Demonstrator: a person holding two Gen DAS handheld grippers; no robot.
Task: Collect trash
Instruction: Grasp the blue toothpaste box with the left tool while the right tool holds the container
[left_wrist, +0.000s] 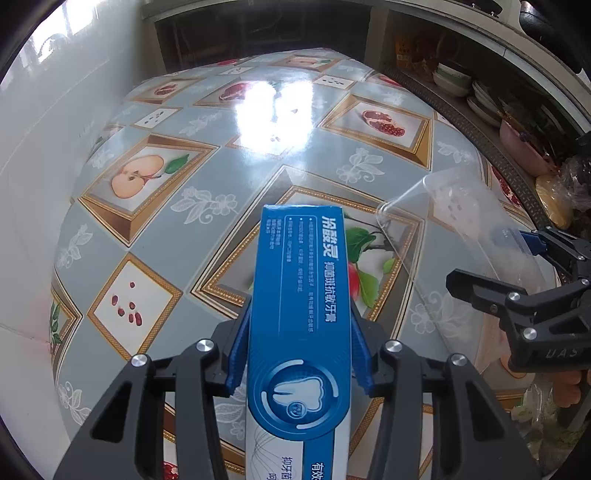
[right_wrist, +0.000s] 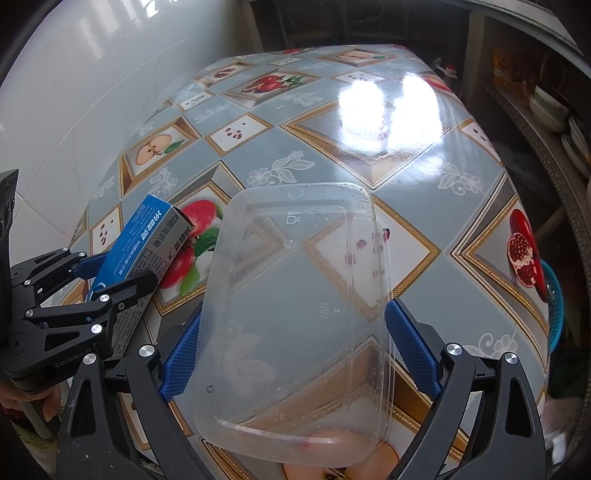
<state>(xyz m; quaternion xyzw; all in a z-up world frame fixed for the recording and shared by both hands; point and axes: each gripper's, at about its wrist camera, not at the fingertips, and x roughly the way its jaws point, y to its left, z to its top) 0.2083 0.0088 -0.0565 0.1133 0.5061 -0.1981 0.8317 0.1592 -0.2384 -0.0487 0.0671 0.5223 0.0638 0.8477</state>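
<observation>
Left hand-held gripper (left_wrist: 299, 354): blue fingers (left_wrist: 240, 354) pressed on both long sides of a blue toothpaste box (left_wrist: 299, 295), pinching it. The box runs lengthwise from 6 o'clock up toward 12 in the left wrist view, held above the surface (left_wrist: 258, 122), its far end over a printed apple tile.

Right hand-held gripper (right_wrist: 291, 354): blue fingers (right_wrist: 410, 347) set against the two sides of a clear plastic container (right_wrist: 295, 314), gripping it. The container fills the centre of the right wrist view, tilted, bottom facing the camera, moulded marks legible on it. The tablecloth pattern shows through its walls.

Cross-views: from the left wrist, the right gripper sits at 3 o'clock with the container's clear edge reaching toward 1 o'clock. From the right wrist, the left gripper and the box sit at 9 o'clock, just beside the container; contact between box and container cannot be told.

Surface: glossy cloth, grey-blue, gold-framed fruit pictures, strong glare patch toward 12 o'clock. White tiled wall (right_wrist: 74, 92) at 10 o'clock. Shelf with stacked bowls (left_wrist: 454, 79) at 2 o'clock in the left wrist view. A blue basket (right_wrist: 554, 306) shows past the surface edge at 3 o'clock in the right wrist view.
</observation>
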